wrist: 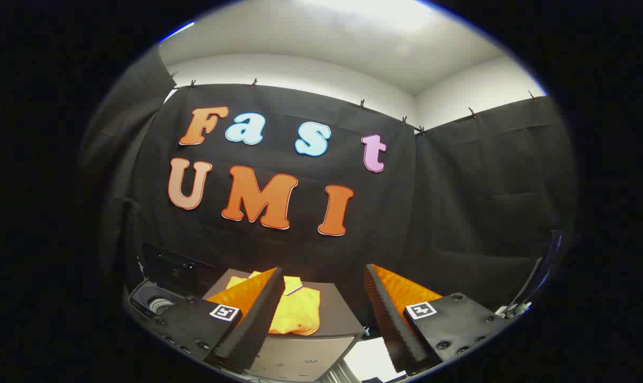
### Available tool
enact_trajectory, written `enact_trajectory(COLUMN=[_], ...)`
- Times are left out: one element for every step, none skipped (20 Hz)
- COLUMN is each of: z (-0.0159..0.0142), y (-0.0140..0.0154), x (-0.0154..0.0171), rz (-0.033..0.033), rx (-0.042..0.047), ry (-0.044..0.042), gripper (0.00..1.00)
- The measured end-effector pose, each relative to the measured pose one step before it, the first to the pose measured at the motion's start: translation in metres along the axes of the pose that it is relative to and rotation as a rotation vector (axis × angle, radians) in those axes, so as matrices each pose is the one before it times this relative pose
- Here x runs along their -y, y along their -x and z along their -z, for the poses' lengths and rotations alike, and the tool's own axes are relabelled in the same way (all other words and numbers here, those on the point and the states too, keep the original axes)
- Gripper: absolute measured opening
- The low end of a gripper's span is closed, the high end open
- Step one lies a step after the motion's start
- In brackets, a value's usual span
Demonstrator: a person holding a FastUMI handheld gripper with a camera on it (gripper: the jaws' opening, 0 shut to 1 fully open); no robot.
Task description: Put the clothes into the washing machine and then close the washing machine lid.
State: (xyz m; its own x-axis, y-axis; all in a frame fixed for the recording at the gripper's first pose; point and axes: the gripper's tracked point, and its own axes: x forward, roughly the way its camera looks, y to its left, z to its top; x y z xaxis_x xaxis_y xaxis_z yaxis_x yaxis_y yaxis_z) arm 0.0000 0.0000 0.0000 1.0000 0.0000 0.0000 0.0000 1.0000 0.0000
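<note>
A folded yellow garment with a dark-trimmed collar lies on a dark grey tabletop, just ahead of and below my fingers. My gripper hangs above it, open, with a wide gap between the two fingers and nothing held. The left finger covers the garment's left side. To the left of the table stands the washing machine, with its dark lid raised and part of the drum opening showing beneath it.
Black cloth walls close the booth behind and on both sides. The table's front edge lies below the garment, with a pale patch of floor beyond it. A stand with cables rises at the far right.
</note>
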Motion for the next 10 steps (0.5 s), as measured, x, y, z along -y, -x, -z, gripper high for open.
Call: enact_trajectory(z=[0.00136,-0.00018,-0.00296,-0.00252,-0.00191,-0.00208,-0.00125,0.00135,0.00255,0.00286], y=[-0.00037,-0.00035,-0.00106,-0.00143,-0.00026,0.00039,0.00024,0.00041,-0.00007,0.00113], x=[0.00182,0.00288,0.00224,0.00327,0.00432,0.00371,0.00027,-0.00217,-0.00166,-0.00065], rz=[-0.00084,0.00058,0.00006,-0.0004,0.00182,0.00363,-0.0042,-0.01255,-0.01279,-0.00671], rx=[-0.00402,-0.00065,0.0025,0.0018,0.00008,0.00288,0.00146,-0.00159,-0.00154,0.0029], ry=[-0.01887,-0.01744,-0.0139,-0.00564,0.00014,-0.00043,-0.00479,-0.00949,-0.01018,-0.00516], gripper=[0.98,0.98,0.98,0.98,0.98,0.98,0.98,0.98,0.98,0.98])
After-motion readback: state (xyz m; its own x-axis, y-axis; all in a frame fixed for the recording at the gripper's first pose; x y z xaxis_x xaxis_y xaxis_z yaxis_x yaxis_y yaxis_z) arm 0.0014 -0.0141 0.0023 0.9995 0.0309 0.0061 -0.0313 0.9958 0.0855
